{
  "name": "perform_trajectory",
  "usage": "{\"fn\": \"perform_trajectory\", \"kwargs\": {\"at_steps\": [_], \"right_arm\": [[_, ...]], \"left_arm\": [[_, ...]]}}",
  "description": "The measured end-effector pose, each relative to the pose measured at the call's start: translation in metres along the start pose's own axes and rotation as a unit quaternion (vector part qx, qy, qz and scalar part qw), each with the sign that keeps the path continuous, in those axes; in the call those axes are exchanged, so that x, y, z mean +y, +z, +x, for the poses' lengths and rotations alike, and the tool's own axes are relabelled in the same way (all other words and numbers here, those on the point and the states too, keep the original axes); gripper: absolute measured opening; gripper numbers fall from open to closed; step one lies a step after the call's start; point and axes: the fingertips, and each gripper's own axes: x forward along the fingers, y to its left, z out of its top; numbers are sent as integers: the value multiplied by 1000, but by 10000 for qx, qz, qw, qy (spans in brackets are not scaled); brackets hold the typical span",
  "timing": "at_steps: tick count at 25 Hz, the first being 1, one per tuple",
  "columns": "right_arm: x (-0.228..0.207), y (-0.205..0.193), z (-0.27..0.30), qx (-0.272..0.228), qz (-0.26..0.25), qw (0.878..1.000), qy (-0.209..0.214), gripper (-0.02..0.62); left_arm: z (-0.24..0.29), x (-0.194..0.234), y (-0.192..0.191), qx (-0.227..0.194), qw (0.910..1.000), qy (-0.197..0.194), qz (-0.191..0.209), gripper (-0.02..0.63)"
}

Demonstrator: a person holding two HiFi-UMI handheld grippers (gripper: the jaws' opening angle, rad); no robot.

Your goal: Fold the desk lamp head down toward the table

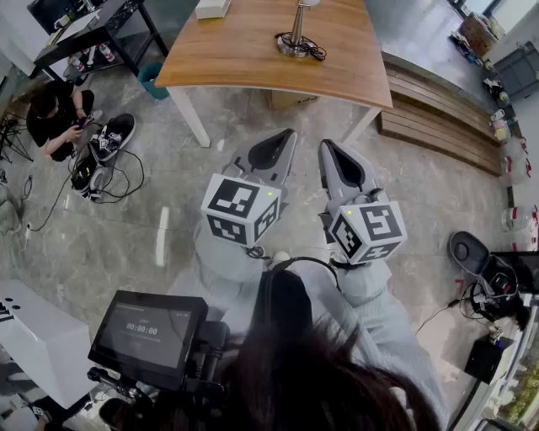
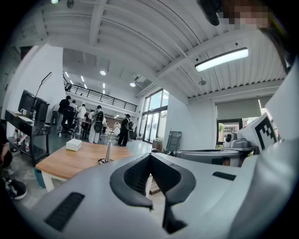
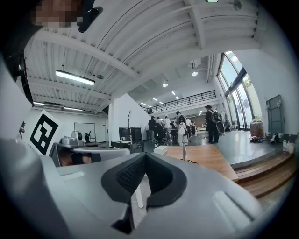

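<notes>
Overhead, in the head view, the left hand-held gripper (image 1: 284, 135) and the right hand-held gripper (image 1: 328, 146) are held side by side, level, over a grey polished floor (image 1: 168, 210). Both point at a wooden bench (image 1: 244, 50) ahead of them. The desk lamp (image 1: 296, 34) stands on that bench well beyond both tips, a dark cable coiled at its base, and a white box (image 1: 212, 8) lies further off to the left of it. Left of the left hand-held gripper, a person (image 1: 52, 111) crouches on the floor among cables. Behind the grippers, a monitor (image 1: 147, 328) glows, and wooden steps (image 1: 438, 118) run along the right.

In the left gripper view, the left hand-held gripper (image 2: 150, 158) has its jaws together with nothing between them. Ahead and to its left, the desk lamp (image 2: 109, 150) stands upright on the bench (image 2: 70, 162), apart from the white box (image 2: 73, 144). Beyond, people (image 2: 96, 123) stand under a white ribbed ceiling (image 2: 140, 42) with a strip light (image 2: 222, 59), near tall windows (image 2: 154, 114).

In the right gripper view, the right hand-held gripper (image 3: 145, 158) is likewise closed and empty. The desk lamp (image 3: 183, 140) rises ahead and to its right on the bench (image 3: 208, 158), its head up.
</notes>
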Motion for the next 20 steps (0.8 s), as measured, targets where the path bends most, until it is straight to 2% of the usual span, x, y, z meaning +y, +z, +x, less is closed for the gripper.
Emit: {"fn": "perform_trajectory", "kwargs": {"at_steps": [15, 20], "right_arm": [[-4, 2, 2, -70, 50, 10000, -7, 2], [-16, -1, 2, -78, 138, 9999, -7, 2]], "left_arm": [[4, 1, 0, -22, 10000, 40, -16, 0], [16, 0, -2, -68, 9999, 54, -107, 0]]}}
